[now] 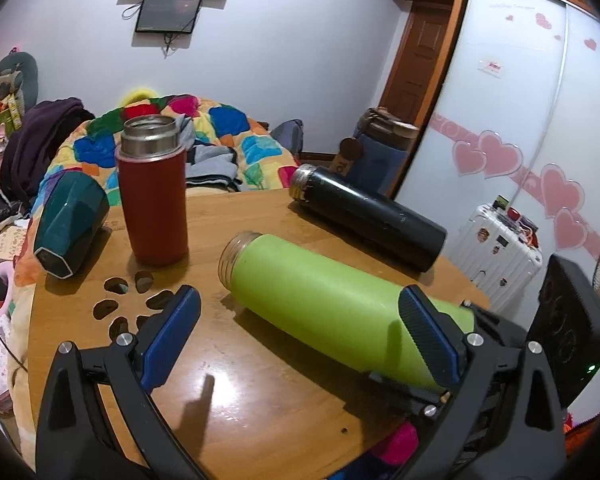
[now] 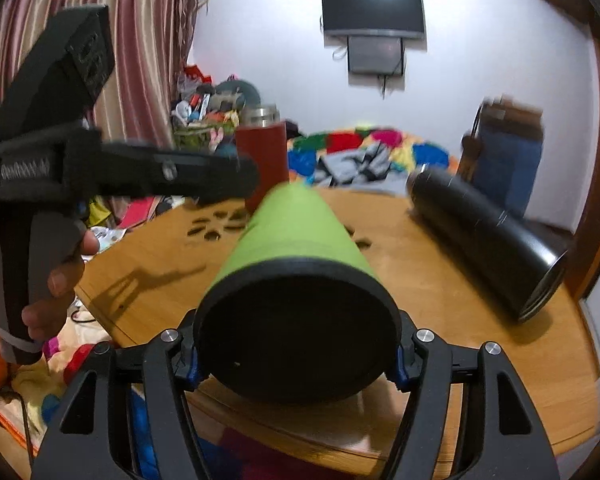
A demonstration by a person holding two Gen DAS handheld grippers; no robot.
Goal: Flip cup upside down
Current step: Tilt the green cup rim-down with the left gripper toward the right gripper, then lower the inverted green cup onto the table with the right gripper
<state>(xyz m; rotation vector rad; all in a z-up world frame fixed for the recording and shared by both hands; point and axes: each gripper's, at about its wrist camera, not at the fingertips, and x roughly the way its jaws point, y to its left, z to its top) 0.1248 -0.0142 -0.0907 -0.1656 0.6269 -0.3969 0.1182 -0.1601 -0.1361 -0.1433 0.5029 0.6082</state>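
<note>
Jaws of the right gripper (image 2: 298, 354) clamped on the black base end of the green cup (image 2: 296, 236), which lies on its side on the round wooden table (image 2: 440, 280).

The left gripper (image 1: 300, 320) hovers over the table with its blue-padded fingers (image 1: 172, 336) spread wide, one tip overlapping the green cup's flank in view. Beyond stand a red flask (image 1: 154, 208), upright, a dark green faceted cup (image 1: 70, 226) tipped over at the table's edge, and a black flask (image 1: 366, 218) lying on its side.
</note>
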